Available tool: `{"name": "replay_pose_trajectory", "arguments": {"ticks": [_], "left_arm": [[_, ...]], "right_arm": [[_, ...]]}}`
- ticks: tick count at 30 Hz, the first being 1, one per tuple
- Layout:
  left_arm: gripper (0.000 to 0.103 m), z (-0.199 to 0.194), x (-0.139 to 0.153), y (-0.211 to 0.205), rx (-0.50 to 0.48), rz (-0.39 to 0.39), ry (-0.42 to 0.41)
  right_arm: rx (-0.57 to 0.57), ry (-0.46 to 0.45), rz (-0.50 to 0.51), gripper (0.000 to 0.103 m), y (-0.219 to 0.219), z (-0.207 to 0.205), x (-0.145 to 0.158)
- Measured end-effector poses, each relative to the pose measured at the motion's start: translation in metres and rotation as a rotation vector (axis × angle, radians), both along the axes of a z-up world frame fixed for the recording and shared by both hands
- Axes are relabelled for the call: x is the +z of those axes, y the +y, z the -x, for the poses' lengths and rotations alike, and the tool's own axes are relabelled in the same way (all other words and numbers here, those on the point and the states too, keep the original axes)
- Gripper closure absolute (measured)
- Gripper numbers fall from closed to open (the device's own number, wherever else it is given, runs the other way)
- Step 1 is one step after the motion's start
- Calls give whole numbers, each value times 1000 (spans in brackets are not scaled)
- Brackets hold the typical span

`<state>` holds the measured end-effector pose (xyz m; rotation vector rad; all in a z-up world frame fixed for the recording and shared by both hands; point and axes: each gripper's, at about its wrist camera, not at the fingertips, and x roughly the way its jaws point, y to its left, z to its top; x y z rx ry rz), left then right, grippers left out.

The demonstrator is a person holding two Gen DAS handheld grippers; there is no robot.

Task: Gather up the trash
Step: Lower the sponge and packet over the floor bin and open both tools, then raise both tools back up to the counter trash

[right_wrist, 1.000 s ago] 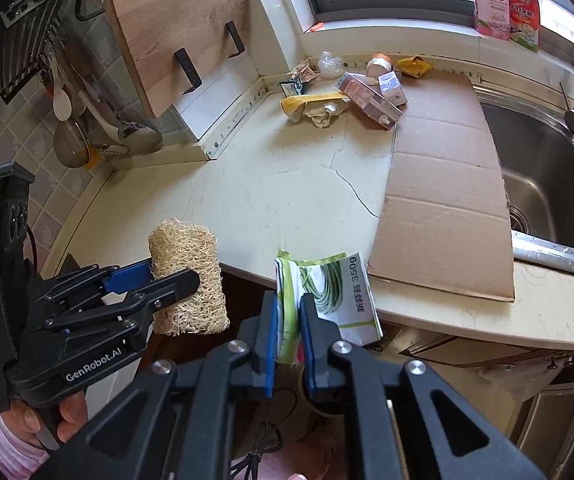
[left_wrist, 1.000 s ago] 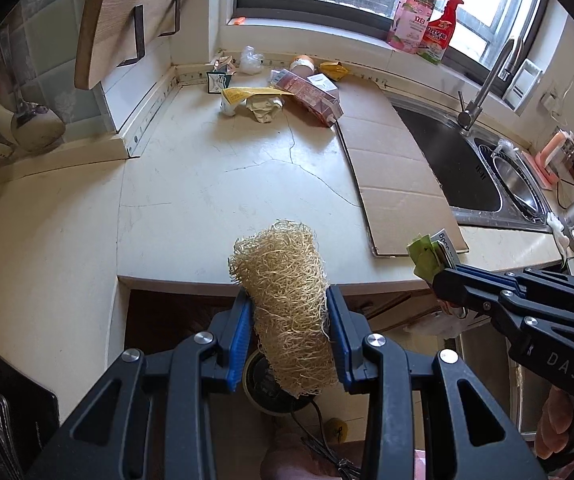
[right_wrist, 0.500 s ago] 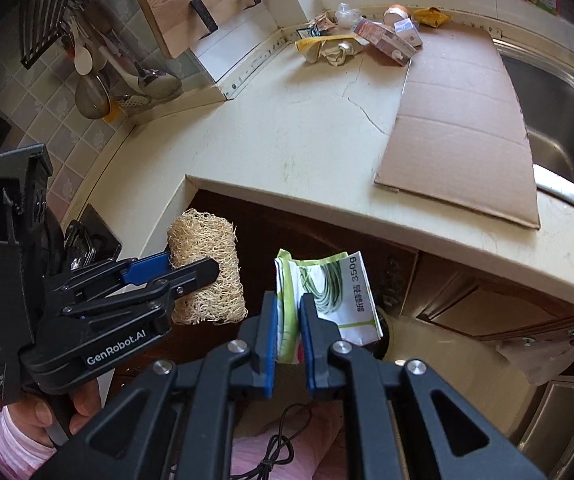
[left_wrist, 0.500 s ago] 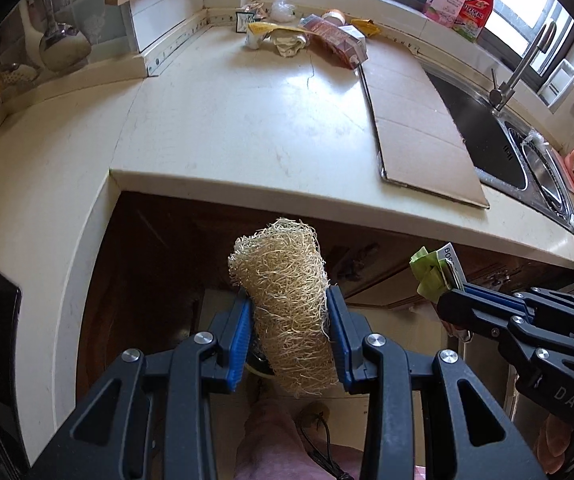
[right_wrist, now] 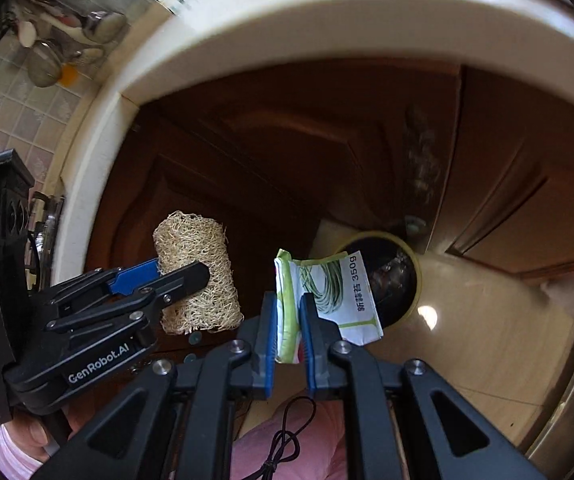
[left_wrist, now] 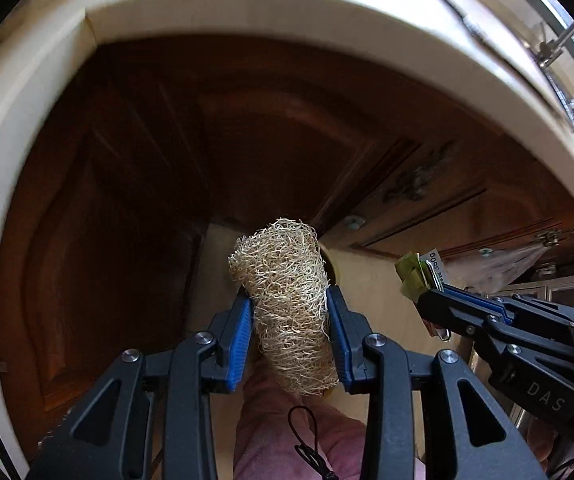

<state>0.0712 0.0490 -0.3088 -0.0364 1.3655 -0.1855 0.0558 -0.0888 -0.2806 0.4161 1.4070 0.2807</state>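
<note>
My left gripper (left_wrist: 289,312) is shut on a tan loofah scrubber (left_wrist: 287,296), which stands up between the blue pads; the same loofah (right_wrist: 195,276) shows at left in the right wrist view. My right gripper (right_wrist: 287,312) is shut on a green-and-white food packet (right_wrist: 327,292), seen edge-on as the packet (left_wrist: 421,274) in the left wrist view. Both point steeply down below the counter edge. A round yellow-rimmed bin (right_wrist: 397,268) with a dark inside sits on the floor just beyond the packet, partly hidden by it.
The pale counter edge (left_wrist: 327,12) arcs overhead. Dark wooden cabinet doors (left_wrist: 247,140) fill the space ahead. A beige tiled floor (right_wrist: 487,320) lies at right. Utensils (right_wrist: 67,40) hang on the tiled wall at upper left. A pink-clothed leg (left_wrist: 287,432) is below the grippers.
Both grippers have dropped from above the counter to below its edge and tilted further down, each still holding its item. The countertop has slid out of view; cabinets and the floor bin now show.
</note>
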Motion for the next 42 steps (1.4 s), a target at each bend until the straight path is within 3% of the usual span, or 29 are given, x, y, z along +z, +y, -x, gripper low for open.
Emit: {"name": "replay_pose_trajectory", "arguments": {"ticks": [10,18,20,22,24,27,42], "left_arm": [[69,-24,-124,14,22,38,133],[66,-36,-173,6,-25,29,176],[63,-41,-180,5,-45,27,188],[57,-43,-185,3,-68,14,199],[47,-46,-191,0,-79,-5,209],[41,-50,-197,1,-75,-2,224],[41,-48,-190,-5,-90,-14,238]], "right_arm": [[-100,155,1,91,6,-7,-140],[-123,215,25,85,5,-16,-202],[-124,225,42,82,4,-17,-209],[-126,226,66,70,1,-16,-212],[-132,222,88,69,-3,-13,-212],[-141,233,86,68,-8,-8,-211],[-123,238,127,68,-6,2,-196]]}}
